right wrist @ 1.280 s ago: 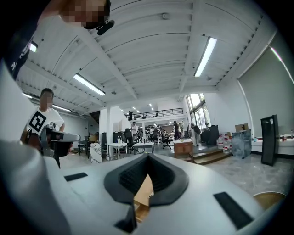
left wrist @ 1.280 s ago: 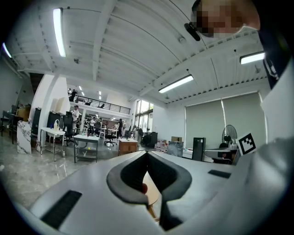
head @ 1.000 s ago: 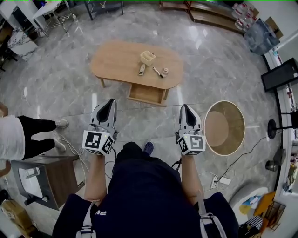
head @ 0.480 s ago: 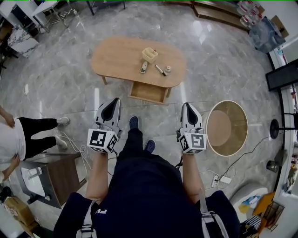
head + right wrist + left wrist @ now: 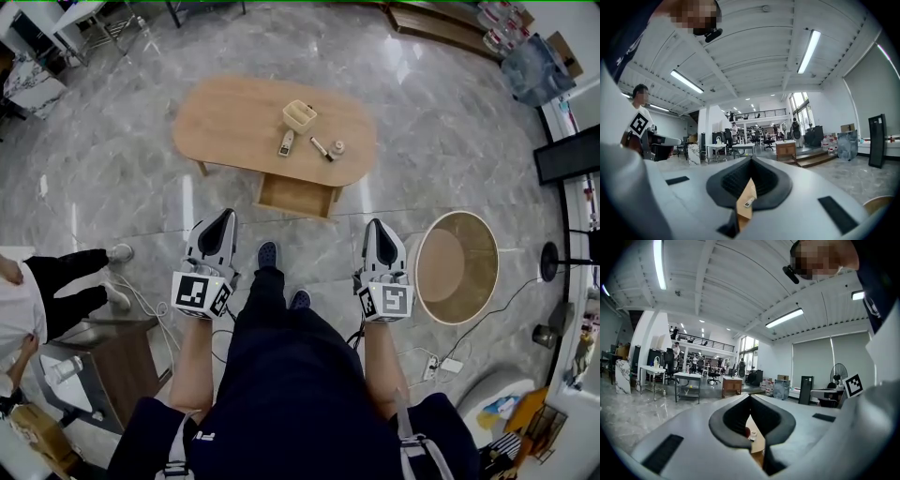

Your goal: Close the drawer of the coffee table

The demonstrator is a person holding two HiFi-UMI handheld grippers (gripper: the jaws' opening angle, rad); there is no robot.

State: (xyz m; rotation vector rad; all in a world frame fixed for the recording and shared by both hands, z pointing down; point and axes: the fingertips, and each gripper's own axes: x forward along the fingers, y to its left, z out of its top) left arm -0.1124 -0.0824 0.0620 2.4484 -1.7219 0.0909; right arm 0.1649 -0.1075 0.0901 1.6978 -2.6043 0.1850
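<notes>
An oval wooden coffee table [image 5: 234, 117] stands on the marble floor ahead of me, and its drawer [image 5: 296, 196] is pulled out toward me on the near side. My left gripper [image 5: 220, 221] and right gripper [image 5: 377, 228] hover side by side in front of my body, both shut and empty, well short of the drawer. They point level toward the table. Through the left gripper's closed jaws [image 5: 751, 426] a sliver of the table [image 5: 758, 441] shows. The right gripper view shows the same between its shut jaws [image 5: 750, 186].
On the tabletop lie a small basket [image 5: 299, 114], a remote [image 5: 286, 142], a marker [image 5: 321, 148] and a small cap [image 5: 338, 145]. A round woven stool [image 5: 454, 262] stands to the right. Another person [image 5: 47, 281] and a low cabinet [image 5: 94, 361] are at the left. Cables [image 5: 441, 361] lie near my feet.
Both grippers have sunk a little and drifted forward together. My foot has stepped forward between them. The person at the left has shifted.
</notes>
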